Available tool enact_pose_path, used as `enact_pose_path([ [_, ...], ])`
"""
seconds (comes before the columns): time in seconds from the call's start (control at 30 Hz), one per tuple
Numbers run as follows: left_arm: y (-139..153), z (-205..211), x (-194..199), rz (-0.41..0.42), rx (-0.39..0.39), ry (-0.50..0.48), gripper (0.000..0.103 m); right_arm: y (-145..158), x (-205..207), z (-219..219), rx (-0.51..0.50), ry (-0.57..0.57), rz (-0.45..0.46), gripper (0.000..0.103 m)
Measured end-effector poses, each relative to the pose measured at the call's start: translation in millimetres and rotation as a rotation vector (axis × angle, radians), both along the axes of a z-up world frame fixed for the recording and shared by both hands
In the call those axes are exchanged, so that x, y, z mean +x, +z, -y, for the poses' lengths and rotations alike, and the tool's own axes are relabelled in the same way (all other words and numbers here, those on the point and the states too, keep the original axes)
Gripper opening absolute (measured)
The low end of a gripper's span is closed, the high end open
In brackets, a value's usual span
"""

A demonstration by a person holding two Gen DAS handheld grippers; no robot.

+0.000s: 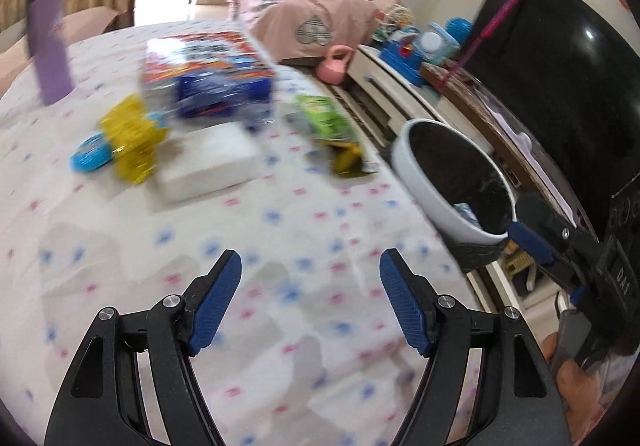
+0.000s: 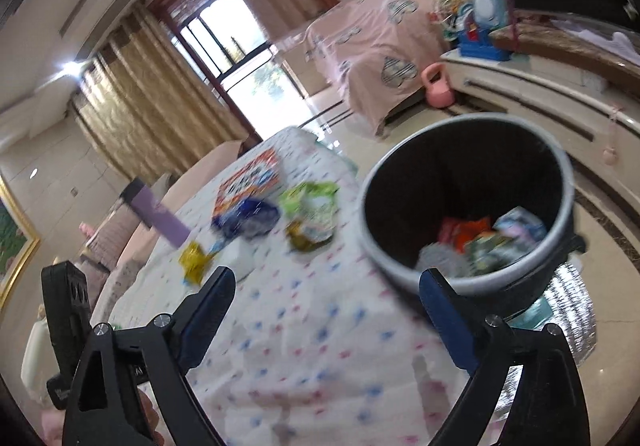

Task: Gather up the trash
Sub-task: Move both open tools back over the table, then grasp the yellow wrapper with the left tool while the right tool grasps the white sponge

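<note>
A: What are the grippers doing?

B: The left gripper [image 1: 310,302] is hovering over the dotted tablecloth [image 1: 280,238], its blue fingers [image 1: 216,306] standing wide apart with nothing between them. The right gripper [image 2: 324,318] is also gaping wide and carrying nothing, hanging over the table edge just beside the trash bin [image 2: 560,182].

A: Where is the bin sitting?

B: It is standing off the table's right edge, a black-lined pail with a pale rim. Wrappers [image 2: 480,242] are lying in its bottom: red, orange, green and pale blue ones.

A: And the trash outside the bin?

B: A green and yellow wrapper [image 1: 332,130] is lying on the cloth nearest the bin. Farther from the bin, a white block [image 1: 208,162] is resting flat, with a yellow wrapper [image 1: 132,138] and a small blue piece [image 1: 90,158] beyond it. Behind those, a blue bag [image 1: 224,90] is sitting against an orange printed box [image 1: 208,50]. Farthest from the bin, a purple upright box [image 1: 50,46] is standing.

A: Is everything sharp?

B: No, the items are blurring.
</note>
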State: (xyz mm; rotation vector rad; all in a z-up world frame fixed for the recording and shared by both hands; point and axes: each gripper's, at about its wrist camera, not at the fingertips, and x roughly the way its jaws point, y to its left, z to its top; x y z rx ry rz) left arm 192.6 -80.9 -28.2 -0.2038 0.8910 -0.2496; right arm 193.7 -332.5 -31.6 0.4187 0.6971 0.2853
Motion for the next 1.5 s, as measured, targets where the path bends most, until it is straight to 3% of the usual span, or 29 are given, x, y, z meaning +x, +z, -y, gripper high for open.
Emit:
enact_pose_path([
  [0.33, -12, -71, -11, -0.022, -0.019, 0.138, 0.073, -11, 9, -63, -0.041, 0.141, -0.033, 0.094],
  [0.77, -14, -118, -7, -0.005, -0.021, 0.192, 0.073, -19, 31, -119, -0.145, 0.268, -0.046, 0.094],
  [1.17, -13, -126, 65, 0.021, -0.045, 0.194, 0.072, -31, 55, -135, -0.184, 0.326, -0.062, 0.094],
  [1.23, -16, -125, 77, 0.017, -0.040, 0.185, 0.064, -33, 61, -140, -0.189, 0.341, -0.064, 0.094],
  [1.3, -20, -125, 86, 0.004, -0.039, 0.171, 0.049, -35, 66, -146, -0.198, 0.359, -0.064, 0.094],
  [1.37, -24, -126, 91, -0.013, -0.052, 0.151, 0.020, -37, 73, -154, -0.219, 0.375, -0.067, 0.094],
  [1.5, -17, -132, 78, 0.019, -0.053, 0.153, 0.013, -41, 85, -171, -0.250, 0.411, -0.074, 0.094],
])
